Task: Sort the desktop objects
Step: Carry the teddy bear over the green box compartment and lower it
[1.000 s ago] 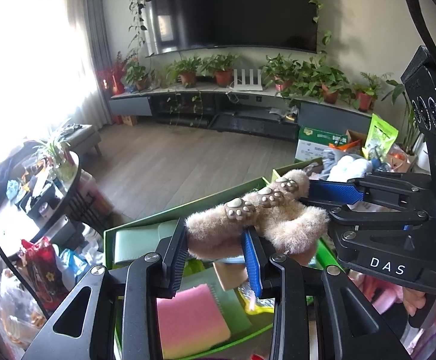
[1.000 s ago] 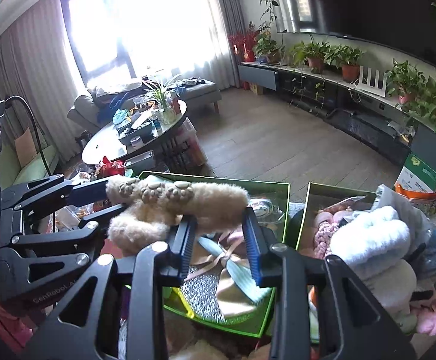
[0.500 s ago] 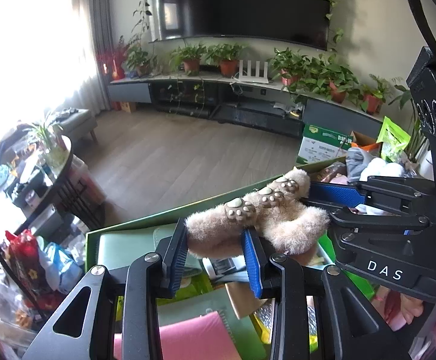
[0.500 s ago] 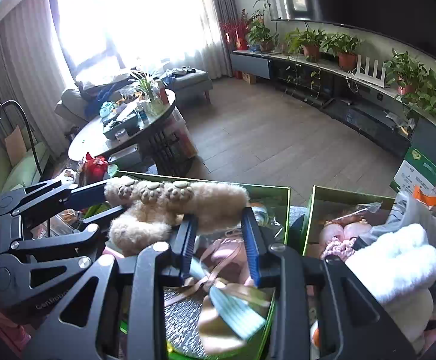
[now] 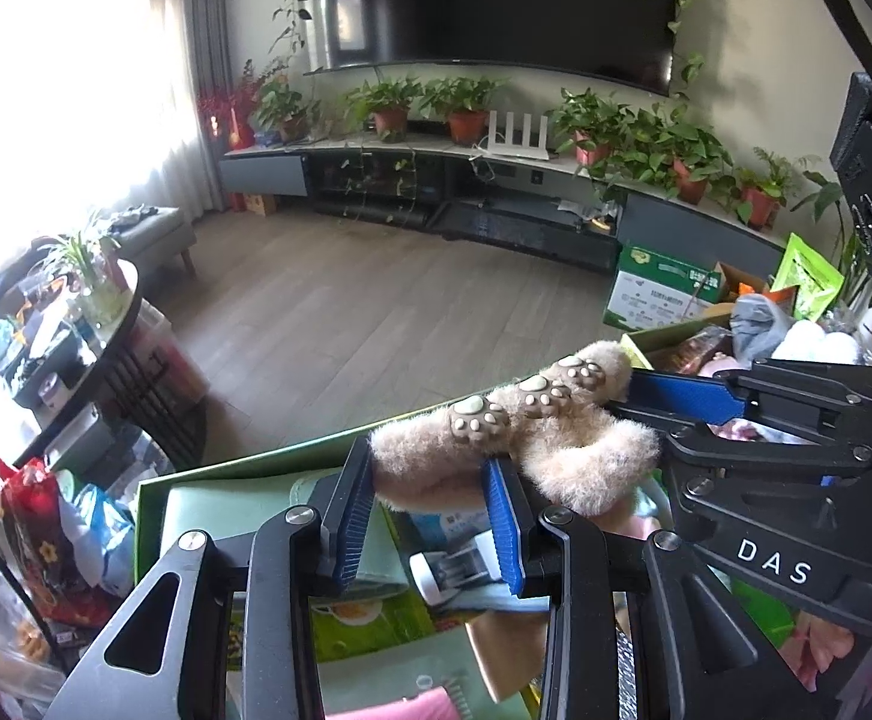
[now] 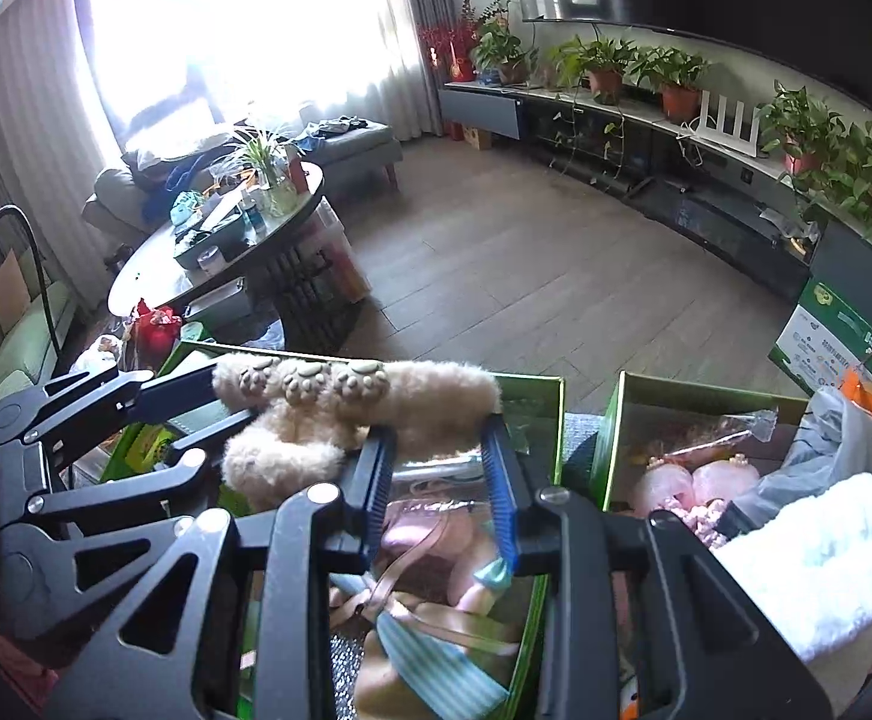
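Both grippers clamp one fuzzy tan band (image 5: 514, 450) with three paw-print pads along its top, each taking one end. The left gripper (image 5: 429, 507) has its jaws part-way open, and the band's end fills the gap near the tips, the blue pads pressing into the fur from both sides. The right gripper (image 6: 443, 477) shows the same narrow gap; its pads pinch the band's other end at the very tips, the fur bulging just above them. From the left camera the band runs off to the right of the jaws and curls into a loop, where the right gripper's blue pad meets it. From the right camera it runs left of the jaws to the left gripper's fingers. So the band hangs in the air between the two grippers, above an open green box (image 6: 532, 387). Beneath the right jaws lie ribbons and a striped cloth (image 6: 436, 654) in that box. Beneath the left jaws sit a pale green pad (image 5: 237, 510) and a small white clip-like item.
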`<state>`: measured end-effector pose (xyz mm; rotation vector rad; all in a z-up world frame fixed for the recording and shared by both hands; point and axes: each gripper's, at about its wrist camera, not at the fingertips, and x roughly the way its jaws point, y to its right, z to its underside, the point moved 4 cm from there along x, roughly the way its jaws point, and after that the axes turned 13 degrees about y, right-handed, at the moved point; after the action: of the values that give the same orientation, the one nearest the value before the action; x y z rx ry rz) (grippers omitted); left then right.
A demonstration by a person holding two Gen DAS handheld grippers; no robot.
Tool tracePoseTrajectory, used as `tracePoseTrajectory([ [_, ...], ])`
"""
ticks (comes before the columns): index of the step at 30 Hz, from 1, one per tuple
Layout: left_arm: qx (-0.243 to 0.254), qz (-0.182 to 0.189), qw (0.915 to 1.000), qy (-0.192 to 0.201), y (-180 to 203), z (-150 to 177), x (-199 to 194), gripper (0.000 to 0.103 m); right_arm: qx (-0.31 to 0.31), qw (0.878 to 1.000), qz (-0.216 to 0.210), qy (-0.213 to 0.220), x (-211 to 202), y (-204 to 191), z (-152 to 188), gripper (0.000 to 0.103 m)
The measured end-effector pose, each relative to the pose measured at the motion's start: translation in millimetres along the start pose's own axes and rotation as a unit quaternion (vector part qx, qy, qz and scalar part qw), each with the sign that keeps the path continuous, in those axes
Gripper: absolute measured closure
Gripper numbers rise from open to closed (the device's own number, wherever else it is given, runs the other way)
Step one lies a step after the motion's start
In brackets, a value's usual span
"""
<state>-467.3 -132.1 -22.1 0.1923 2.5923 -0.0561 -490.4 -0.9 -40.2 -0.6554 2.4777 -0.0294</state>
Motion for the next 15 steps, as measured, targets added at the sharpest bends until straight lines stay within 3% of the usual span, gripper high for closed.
tracePoseTrajectory([
  [9,-0.006,-0.007,0.9992,-0.038,-4,14,20,0.065,-0.004,0.999,0.042,-0.013,17,7,3,0.073],
  [15,0.003,-0.003,0.9991,-0.041,4,12,22,0.060,0.002,0.999,0.040,-0.010,12,8,4,0.073],
])
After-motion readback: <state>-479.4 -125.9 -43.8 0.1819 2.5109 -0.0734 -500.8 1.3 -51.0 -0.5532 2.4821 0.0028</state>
